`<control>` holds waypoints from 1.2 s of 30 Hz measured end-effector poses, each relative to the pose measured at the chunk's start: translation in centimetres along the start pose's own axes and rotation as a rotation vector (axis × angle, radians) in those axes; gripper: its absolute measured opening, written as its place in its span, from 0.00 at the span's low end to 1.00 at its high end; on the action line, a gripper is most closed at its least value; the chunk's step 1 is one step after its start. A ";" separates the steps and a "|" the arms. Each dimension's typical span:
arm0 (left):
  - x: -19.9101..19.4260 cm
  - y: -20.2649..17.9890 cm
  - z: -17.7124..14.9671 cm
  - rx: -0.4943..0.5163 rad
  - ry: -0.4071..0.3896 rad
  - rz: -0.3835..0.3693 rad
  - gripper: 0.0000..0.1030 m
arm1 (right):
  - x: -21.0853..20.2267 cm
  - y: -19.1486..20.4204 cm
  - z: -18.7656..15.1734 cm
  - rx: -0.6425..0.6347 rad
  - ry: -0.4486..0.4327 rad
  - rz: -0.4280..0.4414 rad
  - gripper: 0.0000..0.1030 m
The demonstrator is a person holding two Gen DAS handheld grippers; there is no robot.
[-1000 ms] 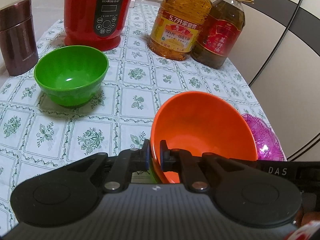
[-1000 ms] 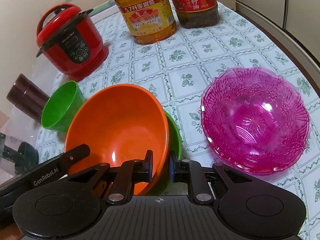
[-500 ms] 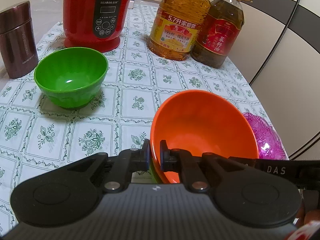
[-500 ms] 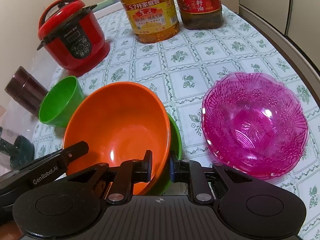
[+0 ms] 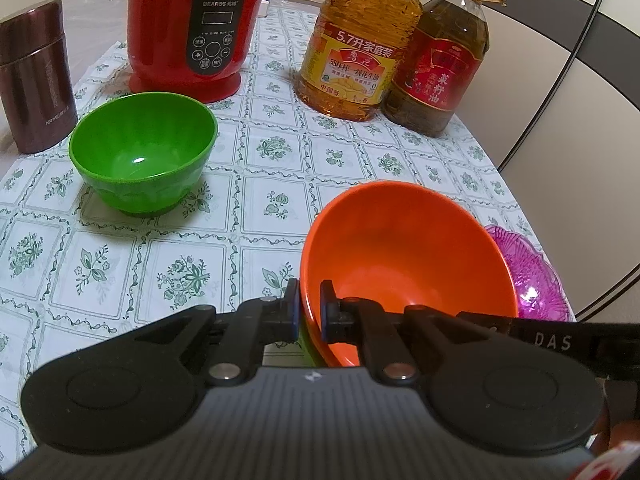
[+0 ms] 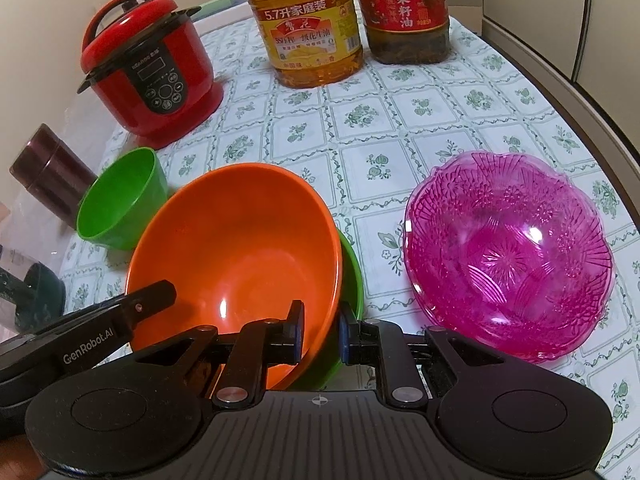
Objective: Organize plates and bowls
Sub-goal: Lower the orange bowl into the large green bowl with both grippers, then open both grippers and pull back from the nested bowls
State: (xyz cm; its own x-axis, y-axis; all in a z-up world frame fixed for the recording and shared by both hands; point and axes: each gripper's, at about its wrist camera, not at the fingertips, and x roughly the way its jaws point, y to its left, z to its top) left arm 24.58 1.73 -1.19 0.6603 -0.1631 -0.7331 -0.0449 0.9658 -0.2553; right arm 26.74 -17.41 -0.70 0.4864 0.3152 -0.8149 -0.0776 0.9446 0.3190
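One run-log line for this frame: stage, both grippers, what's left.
stage: bowls nested, tilted | left gripper: shut on orange bowl rim | right gripper: shut on orange and green bowl rims | loose: small green bowl, pink dish

Left hand-held gripper [image 5: 308, 308] and right hand-held gripper [image 6: 320, 334] both clamped, angled downward.

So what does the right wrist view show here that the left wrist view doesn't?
Only the right wrist view shows the whole pink glass dish, the green bowl under the orange one, and the right tongs clamped on both rims. Only the left wrist view shows the left tongs head-on, pinching the orange bowl's rim. Both show the orange bowl, small green bowl, red cooker, two oil bottles, brown flask and tablecloth.
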 end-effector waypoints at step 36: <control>-6.6 4.6 -1.2 -0.187 -0.116 -0.024 0.29 | -5.2 -3.1 -0.8 0.149 -0.121 0.140 0.28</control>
State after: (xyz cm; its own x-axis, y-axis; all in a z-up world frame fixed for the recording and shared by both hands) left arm 19.10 6.98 1.72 0.7440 -0.1510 -0.6509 -0.1592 0.9060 -0.3922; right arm 23.77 -21.88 2.20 0.5815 0.4203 -0.6966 -0.0264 0.8655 0.5002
